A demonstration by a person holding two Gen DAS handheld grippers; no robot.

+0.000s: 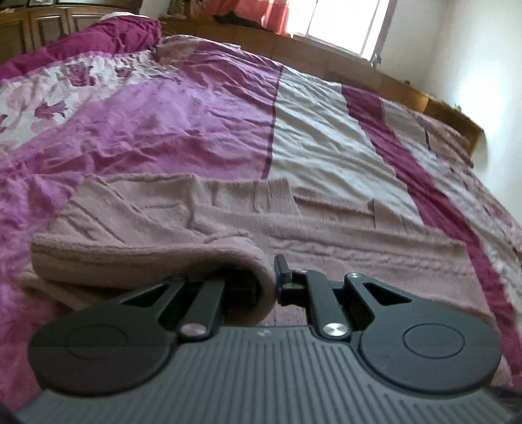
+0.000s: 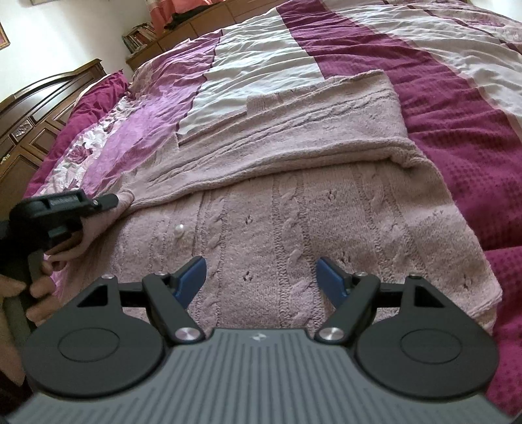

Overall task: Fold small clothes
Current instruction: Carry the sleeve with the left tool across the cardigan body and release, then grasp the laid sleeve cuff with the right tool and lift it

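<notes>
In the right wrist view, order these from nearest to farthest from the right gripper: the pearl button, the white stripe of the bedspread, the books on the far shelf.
From the right gripper:
1. Pearl button, on the pink cardigan, just ahead and left.
2. White stripe of the bedspread, beyond the cardigan.
3. Books, far upper left by the wall.

Daylight from blown-out window (image 1: 345, 22), glare on white wall (image 1: 473, 65). Soft shadows, slight blur throughout, strong fisheye bending at edges, dark corners.
</notes>
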